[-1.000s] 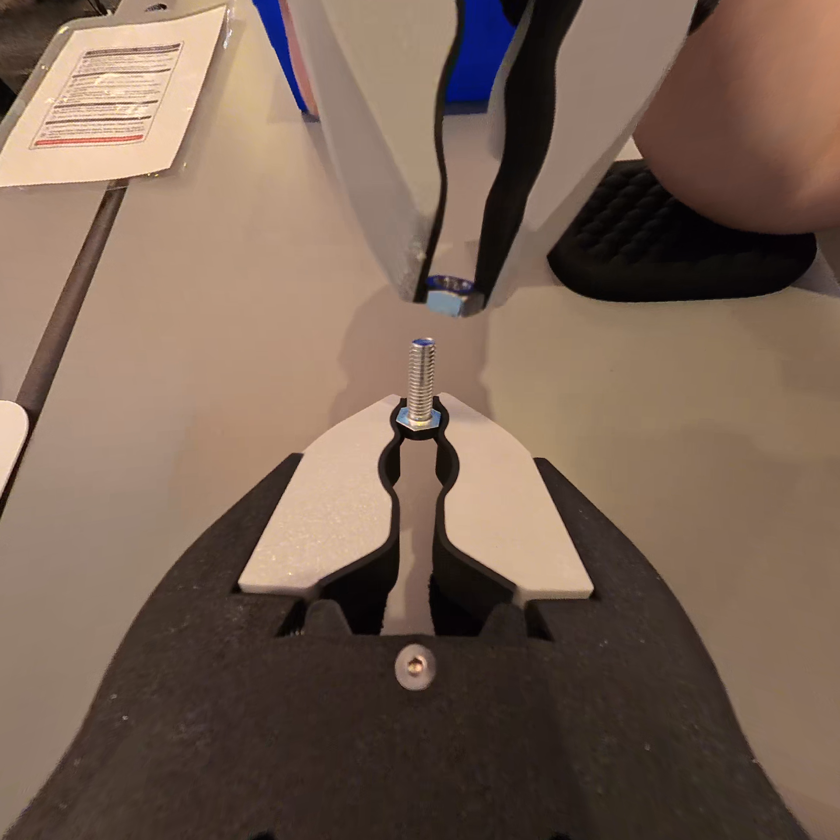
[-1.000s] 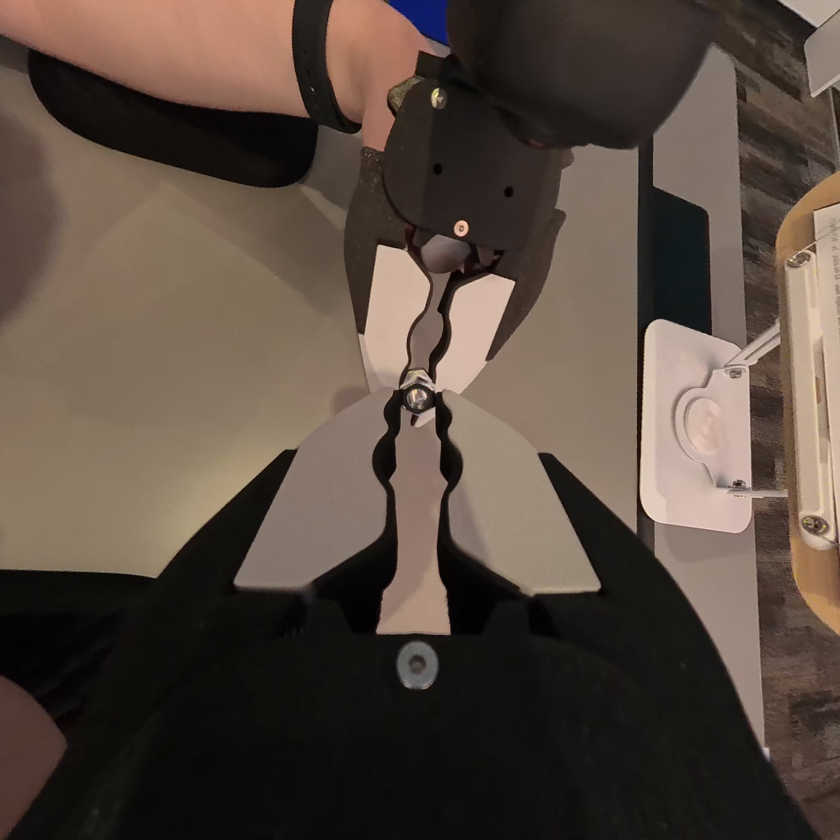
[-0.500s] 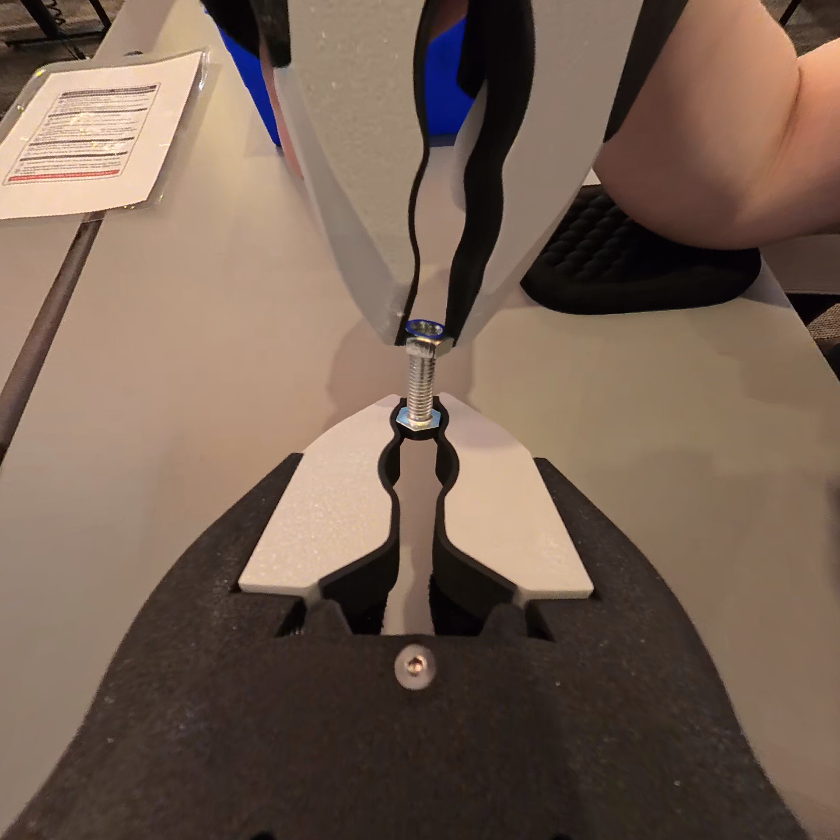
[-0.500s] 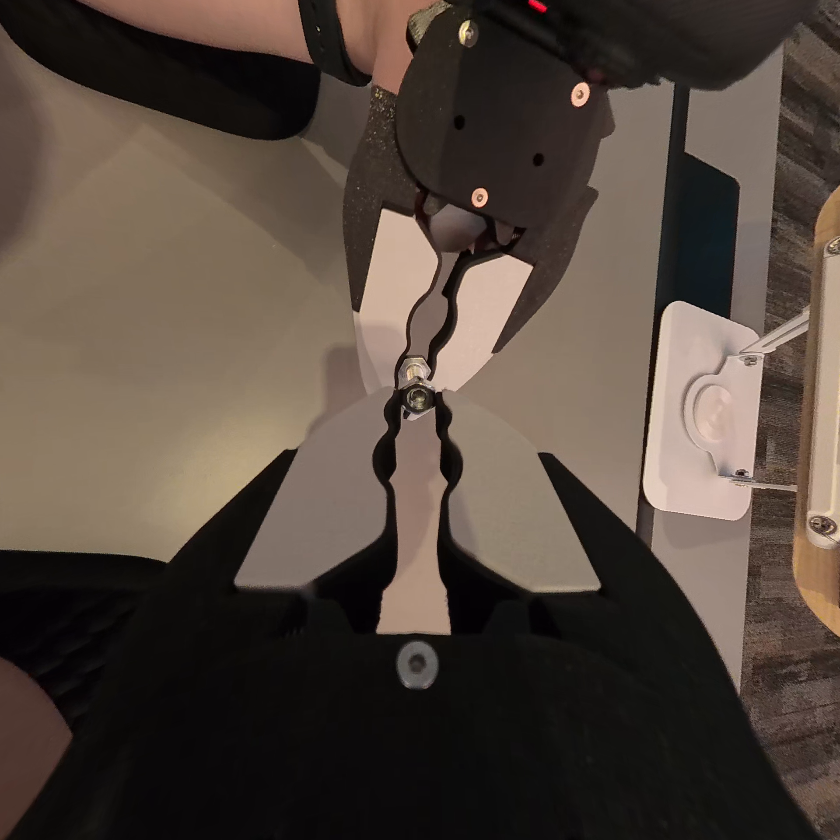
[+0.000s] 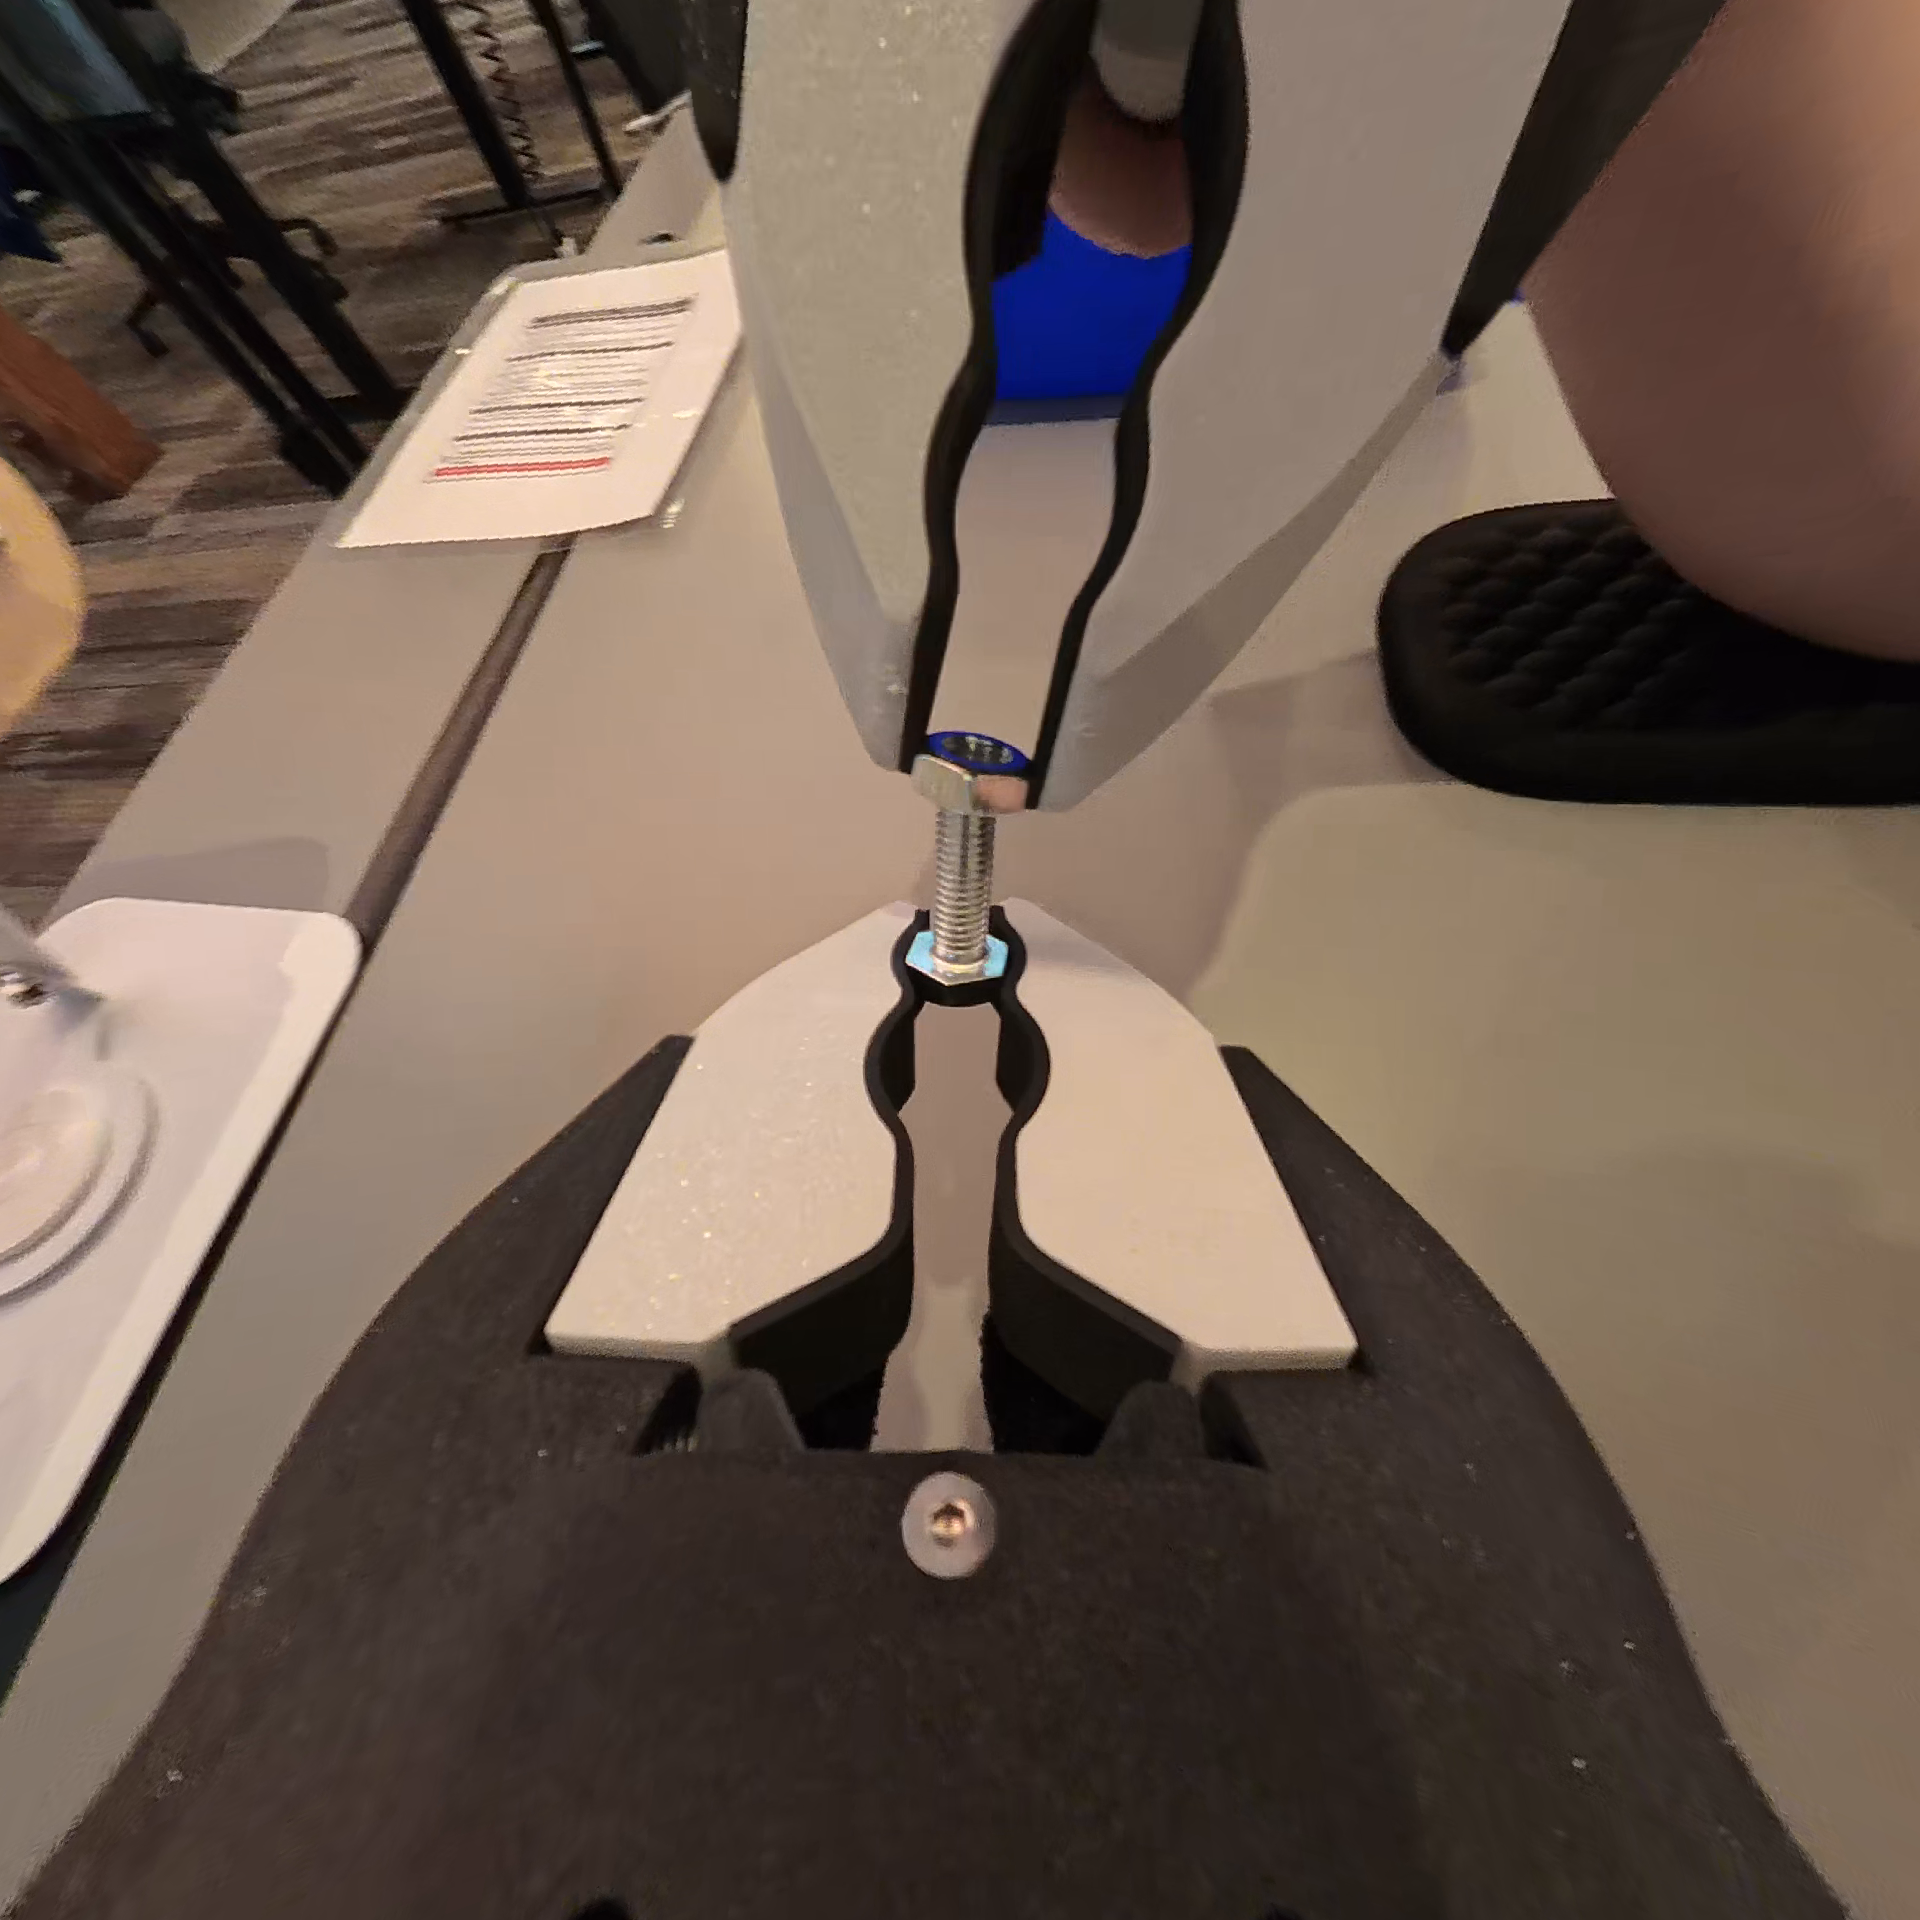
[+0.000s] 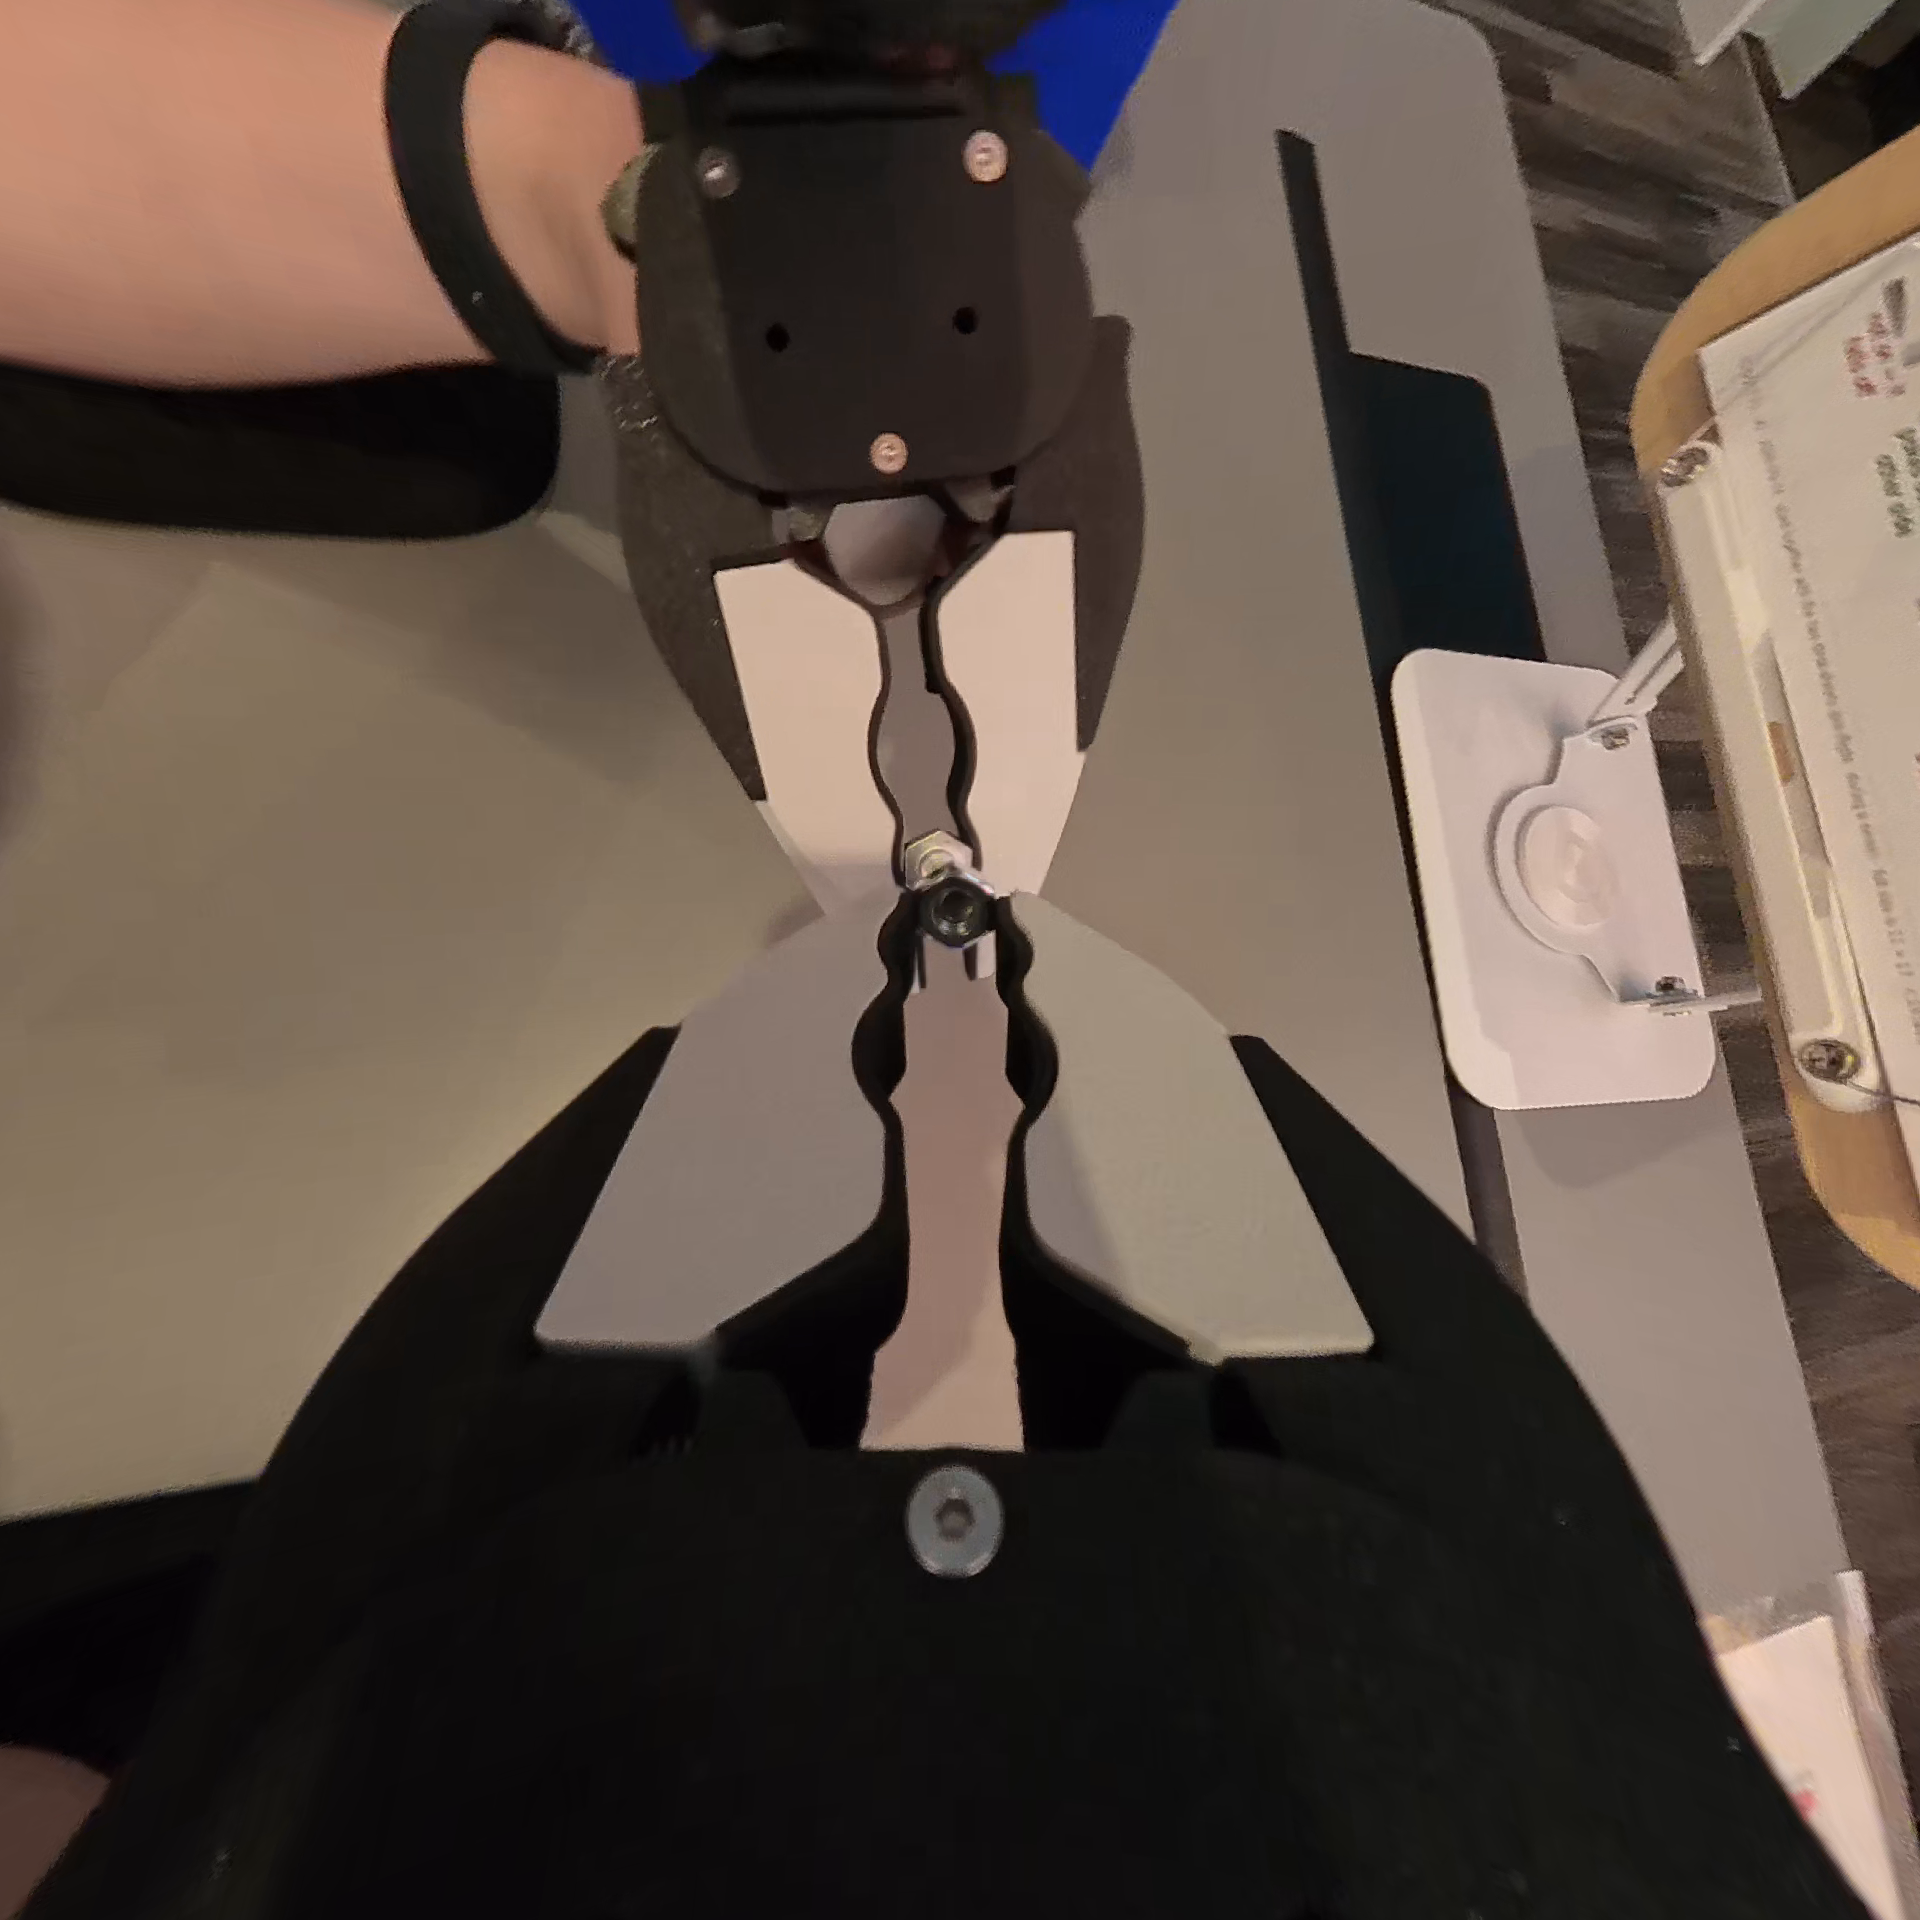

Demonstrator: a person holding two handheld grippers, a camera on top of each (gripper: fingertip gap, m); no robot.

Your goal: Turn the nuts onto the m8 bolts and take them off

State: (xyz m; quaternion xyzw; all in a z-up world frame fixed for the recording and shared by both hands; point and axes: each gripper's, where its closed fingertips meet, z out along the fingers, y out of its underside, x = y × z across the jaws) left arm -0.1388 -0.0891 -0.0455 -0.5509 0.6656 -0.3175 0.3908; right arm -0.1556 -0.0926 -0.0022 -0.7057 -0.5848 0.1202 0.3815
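In the left wrist view my left gripper (image 5: 954,958) is shut on the hex head of a silver bolt (image 5: 962,883) and holds it upright above the grey table (image 5: 644,831). My right gripper (image 5: 975,771) comes down from above, shut on a silver nut (image 5: 971,777) that sits on the bolt's top end. In the right wrist view my right gripper (image 6: 951,925) grips the nut (image 6: 951,916) and looks down through its hole. The left gripper (image 6: 932,864) comes in from the top edge of that view, holding the bolt (image 6: 928,860).
A black mesh pad (image 5: 1662,665) lies at the right under a person's forearm (image 5: 1714,312). A printed sheet (image 5: 561,416) and a blue box (image 5: 1081,322) are at the back. A white mount plate (image 6: 1558,883) sits by the table edge, beside a round wooden table (image 6: 1714,343). Some 5 centimetres of space lies between my two pairs of fingers.
My right gripper has come down and set the nut on the bolt's tip, then turned about the bolt. The left gripper still holds the bolt and has swung its view leftward.
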